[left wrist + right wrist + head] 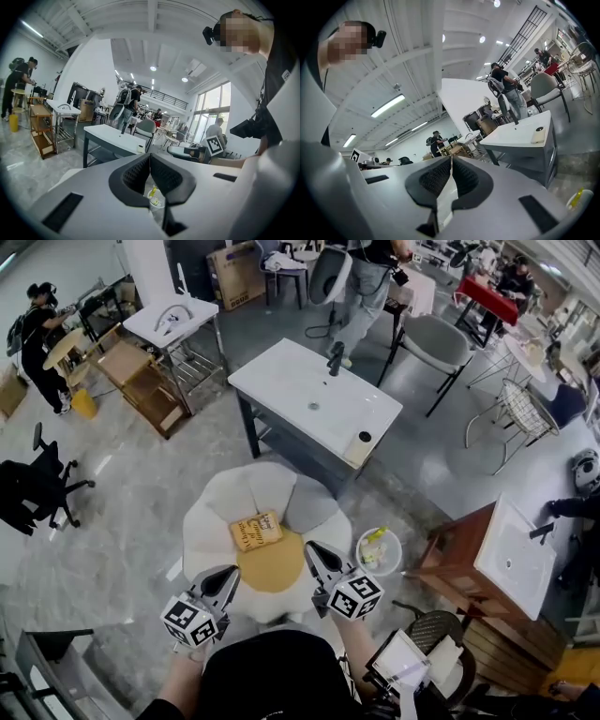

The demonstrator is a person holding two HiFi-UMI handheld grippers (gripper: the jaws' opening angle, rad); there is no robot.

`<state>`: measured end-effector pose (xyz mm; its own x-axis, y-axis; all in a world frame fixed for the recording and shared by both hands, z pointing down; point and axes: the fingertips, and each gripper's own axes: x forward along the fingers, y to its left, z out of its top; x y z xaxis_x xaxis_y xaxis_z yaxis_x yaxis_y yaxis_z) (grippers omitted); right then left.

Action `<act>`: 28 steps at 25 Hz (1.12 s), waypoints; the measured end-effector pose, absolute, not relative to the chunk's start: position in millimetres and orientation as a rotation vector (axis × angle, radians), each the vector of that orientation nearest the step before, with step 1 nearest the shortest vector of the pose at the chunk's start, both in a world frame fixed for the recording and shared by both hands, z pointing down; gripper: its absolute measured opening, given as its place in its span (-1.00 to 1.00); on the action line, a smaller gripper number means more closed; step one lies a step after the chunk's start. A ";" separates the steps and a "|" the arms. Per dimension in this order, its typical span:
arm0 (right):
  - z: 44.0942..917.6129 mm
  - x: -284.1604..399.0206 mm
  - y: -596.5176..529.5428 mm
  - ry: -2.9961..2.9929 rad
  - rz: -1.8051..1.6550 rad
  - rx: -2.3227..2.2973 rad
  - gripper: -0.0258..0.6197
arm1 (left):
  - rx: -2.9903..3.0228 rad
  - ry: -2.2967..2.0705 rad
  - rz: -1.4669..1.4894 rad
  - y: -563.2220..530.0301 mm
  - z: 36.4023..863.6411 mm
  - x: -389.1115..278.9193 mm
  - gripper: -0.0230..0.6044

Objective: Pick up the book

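Observation:
A tan book (pixel 256 531) lies flat on a low white flower-shaped table (pixel 212 521), at the far edge of its yellow centre. In the head view my left gripper (pixel 228 576) hovers over the table's near left side, short of the book. My right gripper (pixel 313 548) sits at the near right, just right of the book. Both are shut with nothing between the pads. The left gripper view shows its jaws (pixel 150 155) meeting at the tips. In the right gripper view its jaws (pixel 451 158) are pressed together too. The book is hidden in both gripper views.
A small white bin (pixel 379 552) holding yellow-green items stands right of the flower table. Beyond it is a white sink-top table (pixel 314 399) with a cup (pixel 364 437). A wooden vanity (pixel 487 563) stands at the right. Chairs, shelves and several people are farther off.

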<state>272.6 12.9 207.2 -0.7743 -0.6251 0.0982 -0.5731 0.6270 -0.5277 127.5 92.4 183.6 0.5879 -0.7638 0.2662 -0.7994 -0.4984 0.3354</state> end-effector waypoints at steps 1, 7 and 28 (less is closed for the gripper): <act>208.6 268.0 11.8 2.748 -0.848 -1.009 -0.83 | 2.392 -1.256 0.112 92.7 184.9 122.4 -0.88; 214.8 238.2 -1.4 2.741 -0.881 -1.006 -0.83 | 2.385 -1.264 0.100 85.2 182.4 92.6 -0.88; 278.9 148.7 -50.9 2.842 -1.036 -0.904 -0.82 | 2.247 -1.462 0.092 87.5 194.2 -12.4 -0.88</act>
<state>148.7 -50.9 278.9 -0.8361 -0.5099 0.2023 -0.5204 0.6208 -0.5864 -12.4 87.5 194.2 0.4341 -0.8507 0.2964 -0.8812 -0.3327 0.3358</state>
